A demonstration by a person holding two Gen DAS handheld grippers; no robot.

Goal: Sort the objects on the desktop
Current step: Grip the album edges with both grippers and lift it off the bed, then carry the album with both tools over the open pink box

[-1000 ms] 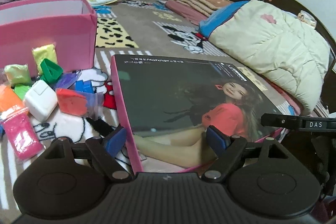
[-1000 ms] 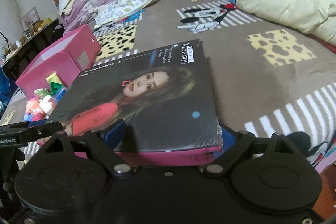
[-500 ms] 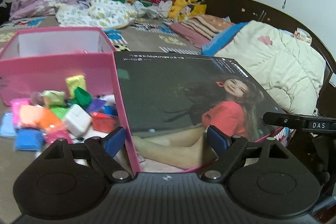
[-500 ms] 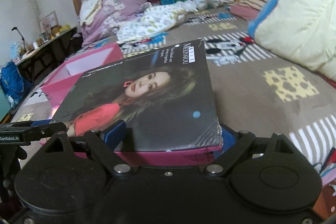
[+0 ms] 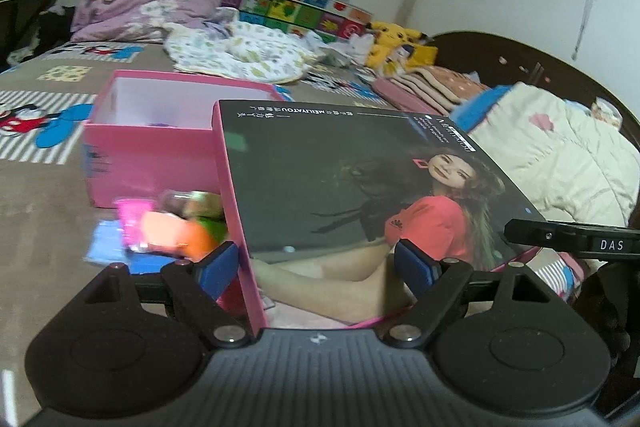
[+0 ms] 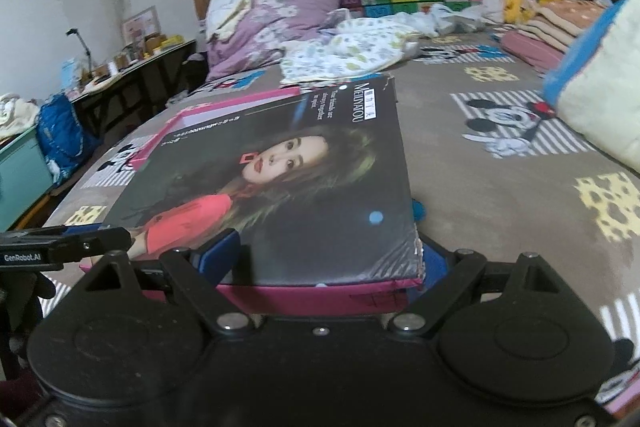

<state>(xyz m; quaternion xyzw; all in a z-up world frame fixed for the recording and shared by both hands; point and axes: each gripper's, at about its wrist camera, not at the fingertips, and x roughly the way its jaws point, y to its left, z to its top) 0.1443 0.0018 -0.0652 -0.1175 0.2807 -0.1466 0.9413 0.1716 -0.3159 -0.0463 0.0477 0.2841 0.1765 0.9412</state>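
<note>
The brown cartoon-print blanket (image 5: 48,195) lies below; the open pink cardboard box (image 5: 152,155) sits on it. The flat pink box lid with a woman's photo (image 5: 360,187) is held level above, near the box. The left gripper (image 5: 320,267) and right gripper (image 6: 324,259) each pinch an opposite edge. Uneven lifting could slip the lid free onto the bright clay packets (image 5: 172,227) beneath
</note>
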